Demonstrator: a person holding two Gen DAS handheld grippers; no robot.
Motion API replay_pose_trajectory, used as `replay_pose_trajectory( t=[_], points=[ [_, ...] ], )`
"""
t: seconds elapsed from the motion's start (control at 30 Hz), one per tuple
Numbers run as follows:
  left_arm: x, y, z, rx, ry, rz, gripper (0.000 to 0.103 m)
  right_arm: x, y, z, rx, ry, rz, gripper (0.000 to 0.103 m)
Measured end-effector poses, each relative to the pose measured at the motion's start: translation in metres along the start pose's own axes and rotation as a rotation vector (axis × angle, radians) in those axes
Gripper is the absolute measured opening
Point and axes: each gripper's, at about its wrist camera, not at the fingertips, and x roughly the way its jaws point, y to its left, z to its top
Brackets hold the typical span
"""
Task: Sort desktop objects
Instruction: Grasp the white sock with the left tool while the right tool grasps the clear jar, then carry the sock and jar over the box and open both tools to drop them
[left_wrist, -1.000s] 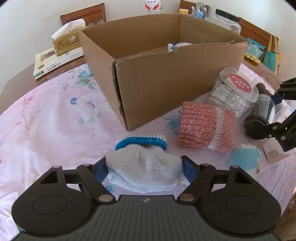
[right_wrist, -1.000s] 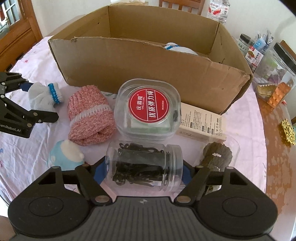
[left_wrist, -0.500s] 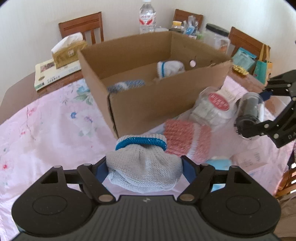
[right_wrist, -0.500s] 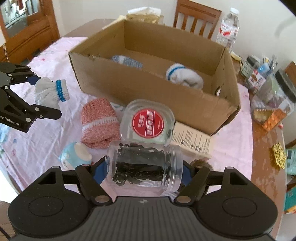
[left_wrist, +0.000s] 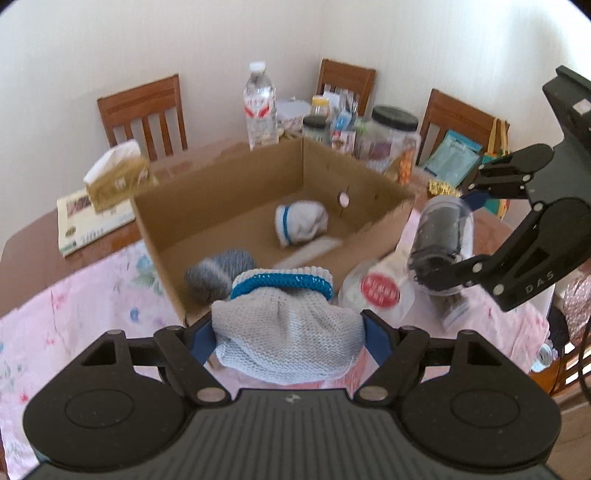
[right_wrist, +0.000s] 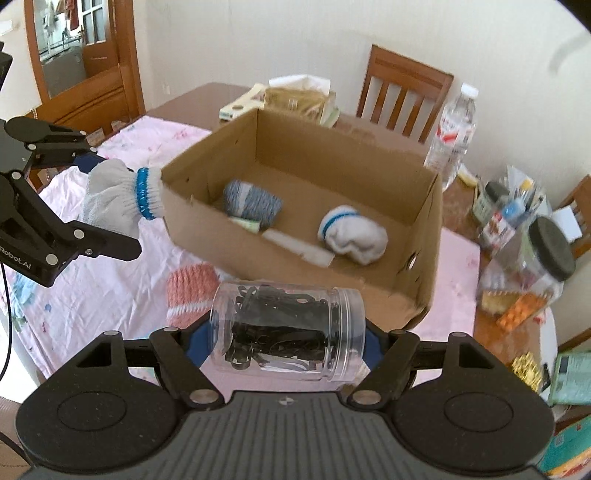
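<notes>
both claws raised beside the box (right_wrist: 295, 229): left claw (left_wrist: 288, 332) grips a sock (left_wrist: 284, 332), right claw (right_wrist: 284, 332) a jar (right_wrist: 288, 328).

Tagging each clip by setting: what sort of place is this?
Most likely a home dining room: wooden chairs around a table with a floral cloth, a tissue box and a wooden door.

Left wrist cam: high above the desk (left_wrist: 33, 325), tilted down, facing the open brown cardboard box (left_wrist: 236, 177) and the wall behind. Right wrist cam: similar height, facing the same box (right_wrist: 369, 162) from its other near corner. Overlap: box interior, and each view catches the opposite hand-held gripper at its edge.
</notes>
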Motion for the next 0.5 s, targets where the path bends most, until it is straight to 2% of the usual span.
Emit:
replay_pose_trajectory(
  t=[0.23, 0.5],
  points=[
    [0.009, -0.001, 0.028, 0.01, -0.03, 0.011, 0.079, -0.002, -0.012, 0.014, -0.047, -0.042, -0.015, 0.08],
    [0.028, 0.001, 0.058, 0.022, -0.021, 0.022, 0.079, 0.004, -0.028, 0.033, -0.077, -0.069, -0.022, 0.08]
  ],
)
